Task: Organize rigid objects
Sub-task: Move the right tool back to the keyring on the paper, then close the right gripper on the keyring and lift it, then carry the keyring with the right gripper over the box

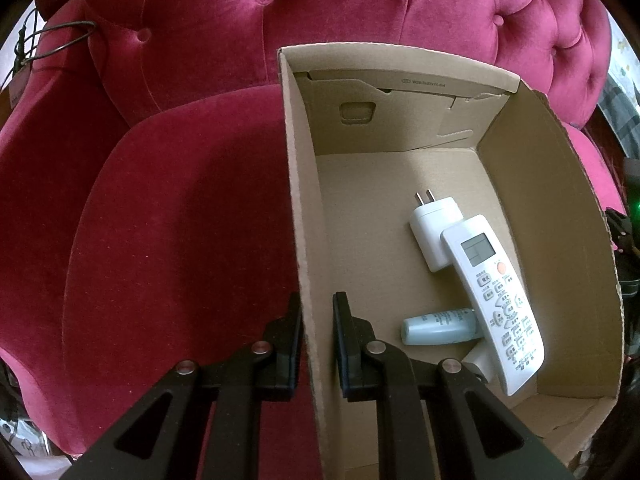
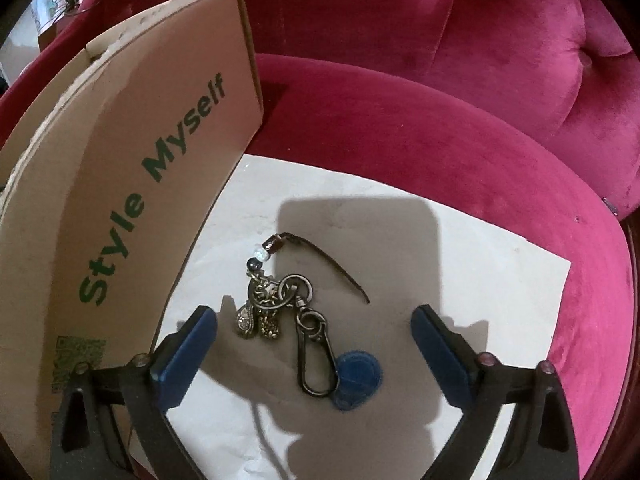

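An open cardboard box (image 1: 552, 200) stands on a red velvet seat. Inside lie a white remote control (image 1: 496, 292), a white plug adapter (image 1: 434, 232) partly under it, and a small pale blue bottle (image 1: 436, 326). My left gripper (image 1: 318, 300) is shut on the box's left wall, one black finger on each side. In the right wrist view a bunch of metal charms on a key ring (image 2: 280, 304), with a carabiner (image 2: 316, 360), a blue tag (image 2: 358, 376) and a beaded cord, lies on a white sheet (image 2: 480, 272). My right gripper (image 2: 315, 316) hangs open just above it, its blue pads on either side and apart from it.
The box's outer wall (image 2: 120, 200), printed "Style Myself", rises close on the left of the right gripper. The tufted velvet backrest (image 1: 260, 20) stands behind the box. The seat cushion (image 2: 440, 128) curves around the white sheet. A thin cable (image 1: 60, 40) hangs at the far left.
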Demonstrator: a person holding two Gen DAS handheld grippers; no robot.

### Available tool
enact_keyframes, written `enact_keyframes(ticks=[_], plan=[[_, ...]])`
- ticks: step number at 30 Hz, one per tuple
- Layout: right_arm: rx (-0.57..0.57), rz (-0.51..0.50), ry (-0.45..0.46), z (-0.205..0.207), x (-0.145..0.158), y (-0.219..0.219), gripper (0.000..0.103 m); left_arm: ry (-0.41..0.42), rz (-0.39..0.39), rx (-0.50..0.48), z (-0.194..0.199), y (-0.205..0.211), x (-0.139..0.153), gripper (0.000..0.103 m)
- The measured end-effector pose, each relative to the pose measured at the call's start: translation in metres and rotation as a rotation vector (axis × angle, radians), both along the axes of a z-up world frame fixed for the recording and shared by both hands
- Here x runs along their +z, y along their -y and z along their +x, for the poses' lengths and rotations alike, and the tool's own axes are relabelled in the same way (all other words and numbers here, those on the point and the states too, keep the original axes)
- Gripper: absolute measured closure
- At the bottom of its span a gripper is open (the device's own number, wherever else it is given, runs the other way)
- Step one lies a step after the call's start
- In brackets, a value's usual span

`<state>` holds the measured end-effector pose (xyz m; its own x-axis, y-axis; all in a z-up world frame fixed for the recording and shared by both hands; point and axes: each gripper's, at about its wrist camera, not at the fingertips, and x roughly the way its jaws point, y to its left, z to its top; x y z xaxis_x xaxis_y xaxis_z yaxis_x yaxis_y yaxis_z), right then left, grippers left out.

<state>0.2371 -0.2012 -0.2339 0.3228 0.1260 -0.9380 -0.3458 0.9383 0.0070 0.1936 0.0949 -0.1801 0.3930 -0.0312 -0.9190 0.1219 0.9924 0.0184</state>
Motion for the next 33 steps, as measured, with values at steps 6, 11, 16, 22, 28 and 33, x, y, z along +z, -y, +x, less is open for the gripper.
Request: enact_keyframes(ticks=[6,11,16,22,28,33], plan=[[0.018,-0.028,0.004,-0.005,-0.002,-0.008,0.023,-0.001,0.0,0.0,0.0,-0.001,0.0,0.087],[0.021,-0.035,0.025,-0.013,0.001,-0.009,0.062,-0.001,0.0,0.0,0.0,-0.001,0.0,0.087],[-0.019,-0.024,0.014,-0.013,0.006,-0.004,0.079,0.001,0.002,0.001,0.0,-0.001,0.0,0.087],[-0.044,-0.035,0.02,-0.01,0.011,-0.007,0.08,0.002,0.005,0.002,-0.001,0.0,0.0,0.087],[-0.086,-0.021,0.034,-0.01,0.021,-0.005,0.08,0.002,0.007,0.0,-0.001,0.0,0.0,0.087],[-0.119,-0.013,0.052,-0.012,0.031,-0.007,0.08,0.002,0.009,-0.001,-0.001,0.001,-0.001,0.087]])
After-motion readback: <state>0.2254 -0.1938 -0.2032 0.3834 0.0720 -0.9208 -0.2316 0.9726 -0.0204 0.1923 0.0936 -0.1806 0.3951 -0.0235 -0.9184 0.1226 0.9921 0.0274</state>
